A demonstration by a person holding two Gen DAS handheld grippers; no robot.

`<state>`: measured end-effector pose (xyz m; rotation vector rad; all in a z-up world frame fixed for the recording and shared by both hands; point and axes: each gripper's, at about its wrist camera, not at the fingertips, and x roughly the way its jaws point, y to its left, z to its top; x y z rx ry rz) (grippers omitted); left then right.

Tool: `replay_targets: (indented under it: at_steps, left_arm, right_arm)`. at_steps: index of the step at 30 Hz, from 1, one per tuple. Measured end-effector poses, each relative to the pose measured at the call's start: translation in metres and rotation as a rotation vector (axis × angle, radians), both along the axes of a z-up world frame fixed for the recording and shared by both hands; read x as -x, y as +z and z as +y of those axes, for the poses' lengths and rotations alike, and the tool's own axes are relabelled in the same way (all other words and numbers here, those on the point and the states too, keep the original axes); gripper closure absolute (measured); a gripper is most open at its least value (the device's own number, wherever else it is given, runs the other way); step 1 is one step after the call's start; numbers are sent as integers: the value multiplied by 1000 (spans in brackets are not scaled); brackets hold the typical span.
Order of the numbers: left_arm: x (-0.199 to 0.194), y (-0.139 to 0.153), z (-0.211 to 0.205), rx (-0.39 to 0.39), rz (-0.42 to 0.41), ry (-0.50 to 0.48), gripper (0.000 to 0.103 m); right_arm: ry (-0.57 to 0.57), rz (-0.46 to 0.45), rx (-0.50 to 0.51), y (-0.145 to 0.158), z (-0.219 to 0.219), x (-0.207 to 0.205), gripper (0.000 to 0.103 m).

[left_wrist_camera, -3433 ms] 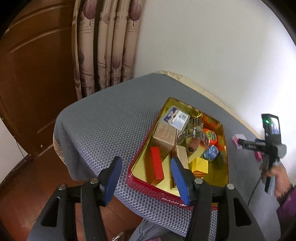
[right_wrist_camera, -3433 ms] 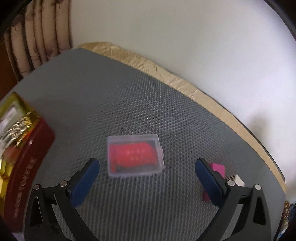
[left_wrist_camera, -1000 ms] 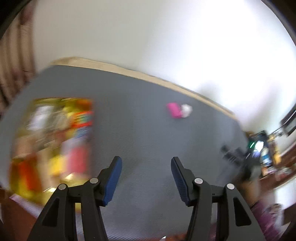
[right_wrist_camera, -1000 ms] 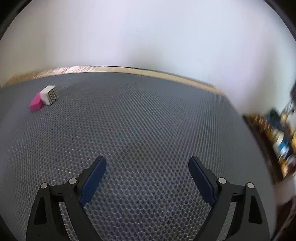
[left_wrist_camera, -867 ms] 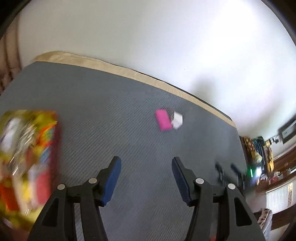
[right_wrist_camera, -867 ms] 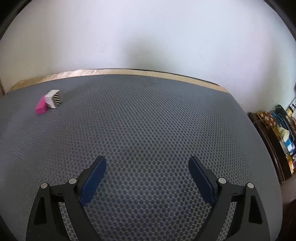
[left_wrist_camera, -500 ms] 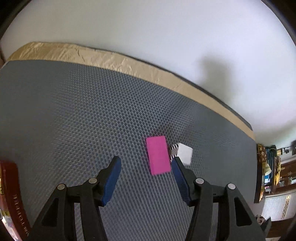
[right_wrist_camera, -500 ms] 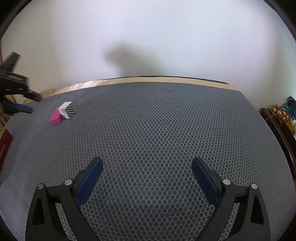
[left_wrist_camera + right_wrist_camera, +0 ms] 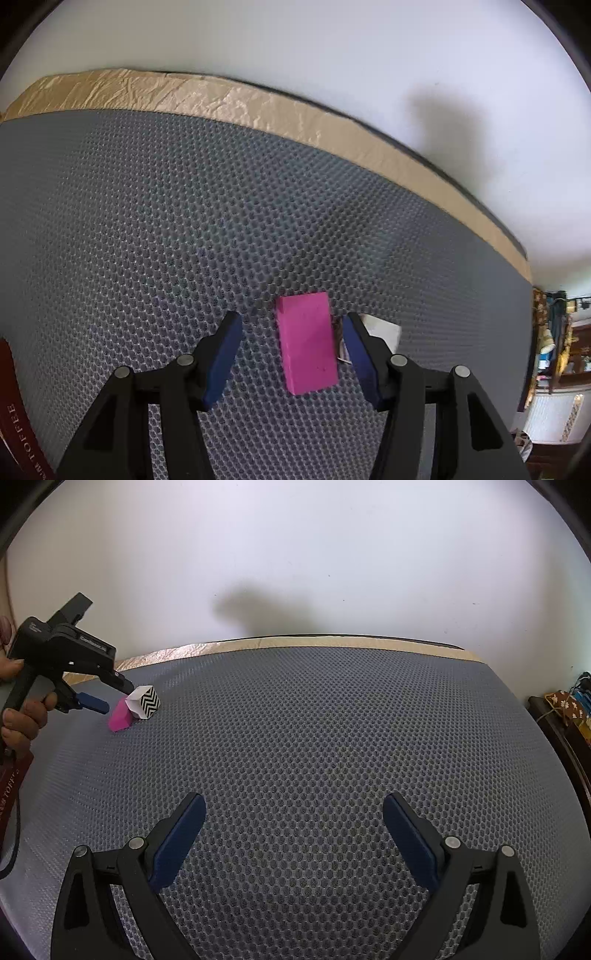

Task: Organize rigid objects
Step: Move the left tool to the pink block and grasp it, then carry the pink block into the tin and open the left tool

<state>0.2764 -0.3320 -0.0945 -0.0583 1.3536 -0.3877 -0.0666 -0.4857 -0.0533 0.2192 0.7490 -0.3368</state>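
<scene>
Grey honeycomb-mesh matting (image 9: 184,229) covers the table, a crinkled tan strip and a white wall behind it. Seen from the left wrist, the left gripper (image 9: 291,354) stands half apart, straddling a pink block (image 9: 307,350) that lies flat at about 6 o'clock from the picture's centre; neither pad presses on it. A white chevron-patterned box (image 9: 146,701) sits just beside the block, and whether they touch I cannot tell. The right-side finger (image 9: 360,354) of that gripper sits over the narrow gap between them. If the jaws close here, I judge that finger may catch the box, shoving it or clamping both. The right gripper (image 9: 293,834) has just been opening and stands wide, with nothing between its jaws. A dark red tin (image 9: 14,424) shows at 8 o'clock.
</scene>
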Motion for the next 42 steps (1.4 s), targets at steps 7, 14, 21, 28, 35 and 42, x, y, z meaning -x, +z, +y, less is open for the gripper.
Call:
replay_targets:
  at_steps: [7,14,21,28,35,42]
  left_arm:
    - [5,-5,-3,-85,-49,52,72]
    - [32,4,27,14,-67,41,73]
    - [124,49,110,127,-134,30,72]
    - [202,99,280,50,-280,186,72]
    - [209,98,375,-122,-314,300,72]
    - [190,59,374,-141,-285,282,72]
  right_arm:
    - [-3,3,-1,1,-1,-1,7]
    - [-10,15,-12,-2,-6,-4,6]
    - [-9,44,-5,-5,-7,-10,6]
    - [-18,74,20,-8,-2,-17,6]
    - [-22,132,60,-15,7,-31,5]
    - [-24,179,95,-21,14,-46,5]
